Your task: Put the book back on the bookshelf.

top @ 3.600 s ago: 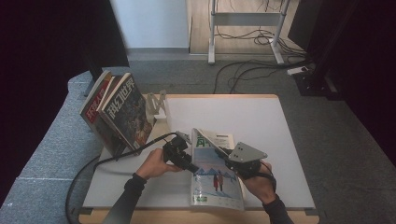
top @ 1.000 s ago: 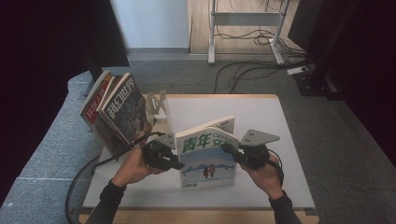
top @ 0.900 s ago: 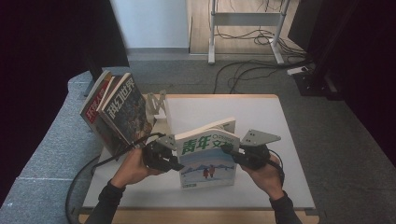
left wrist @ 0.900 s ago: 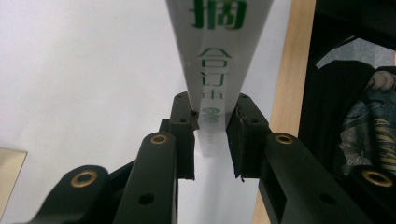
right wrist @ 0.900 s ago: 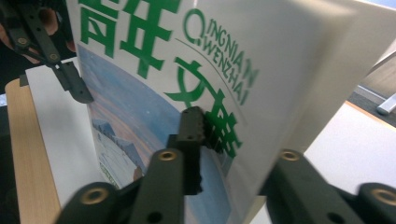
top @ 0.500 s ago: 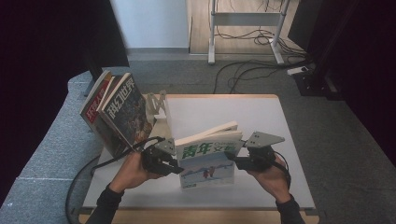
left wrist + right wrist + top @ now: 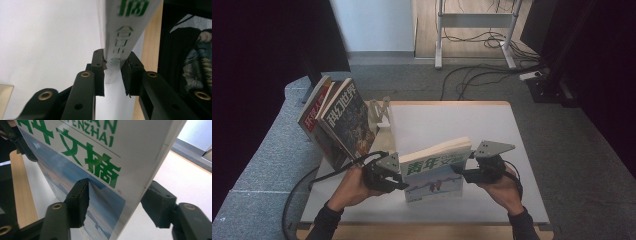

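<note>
A magazine (image 7: pixel 434 172) with green characters and a blue mountain cover stands upright near the table's front edge, between my two grippers. My left gripper (image 7: pixel 399 182) is shut on its spine edge; in the left gripper view both pads (image 7: pixel 98 66) pinch the white spine (image 7: pixel 125 32) of the magazine. My right gripper (image 7: pixel 459 172) straddles the opposite edge. Its jaws have just been opening, and the magazine (image 7: pixel 100 152) stands between them with one finger in front of the cover. The other finger (image 7: pixel 157 202) is clear of the back, so the right gripper (image 7: pixel 117 192) is open.
Several books (image 7: pixel 339 120) lean in a white rack (image 7: pixel 379 112) at the table's left. The white tabletop (image 7: pixel 452 120) stretches behind the magazine, with a wooden strip (image 7: pixel 422 232) along its front. A black cable (image 7: pixel 307 185) trails off the left side.
The magazine, flat on the table at first, now stands upright between the grippers. Over the last second it came slightly nearer the front edge, and the right jaws have parted.
</note>
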`<state>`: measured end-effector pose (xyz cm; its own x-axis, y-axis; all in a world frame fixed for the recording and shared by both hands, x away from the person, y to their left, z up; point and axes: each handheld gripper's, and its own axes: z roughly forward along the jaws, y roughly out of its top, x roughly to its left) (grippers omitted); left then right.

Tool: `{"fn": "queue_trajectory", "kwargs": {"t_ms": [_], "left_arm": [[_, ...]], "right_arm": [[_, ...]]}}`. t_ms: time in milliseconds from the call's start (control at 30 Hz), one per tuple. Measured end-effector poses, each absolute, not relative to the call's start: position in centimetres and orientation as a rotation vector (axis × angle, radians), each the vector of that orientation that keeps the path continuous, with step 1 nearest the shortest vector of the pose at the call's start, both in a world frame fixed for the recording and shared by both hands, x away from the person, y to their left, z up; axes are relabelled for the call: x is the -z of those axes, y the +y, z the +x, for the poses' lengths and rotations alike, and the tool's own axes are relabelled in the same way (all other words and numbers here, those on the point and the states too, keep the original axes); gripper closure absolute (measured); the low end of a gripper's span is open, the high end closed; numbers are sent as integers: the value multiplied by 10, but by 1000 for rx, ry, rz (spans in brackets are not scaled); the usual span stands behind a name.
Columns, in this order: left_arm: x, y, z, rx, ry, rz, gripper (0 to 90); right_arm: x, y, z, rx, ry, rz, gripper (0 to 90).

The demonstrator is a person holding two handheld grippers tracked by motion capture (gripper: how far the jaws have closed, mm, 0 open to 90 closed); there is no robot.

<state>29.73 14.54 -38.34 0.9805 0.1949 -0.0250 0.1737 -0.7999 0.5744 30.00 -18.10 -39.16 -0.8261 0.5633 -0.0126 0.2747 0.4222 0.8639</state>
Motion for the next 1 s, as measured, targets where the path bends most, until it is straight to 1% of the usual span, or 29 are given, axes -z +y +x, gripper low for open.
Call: {"fn": "queue_trajectory", "kwargs": {"t_ms": [100, 200, 433, 667, 733, 867, 1000], "left_arm": [[380, 141, 296, -50, 220, 2512, 706], [373, 141, 297, -44, 215, 2459, 686], [353, 138, 297, -67, 245, 2379, 644], [333, 125, 299, -72, 305, 2362, 606], [329, 123, 300, -79, 317, 2363, 610], [327, 120, 302, -97, 347, 2361, 690], [327, 121, 303, -113, 349, 2360, 723]], "right_arm": [[391, -183, 300, -1348, 2386, 727, 426], [391, -183, 300, -1350, 2386, 730, 430], [387, -181, 297, -1343, 2389, 707, 443], [388, -181, 297, -1344, 2389, 705, 445], [388, -181, 297, -1341, 2389, 705, 445], [388, -181, 297, -1342, 2388, 704, 445], [389, -181, 298, -1345, 2386, 699, 450]]}}
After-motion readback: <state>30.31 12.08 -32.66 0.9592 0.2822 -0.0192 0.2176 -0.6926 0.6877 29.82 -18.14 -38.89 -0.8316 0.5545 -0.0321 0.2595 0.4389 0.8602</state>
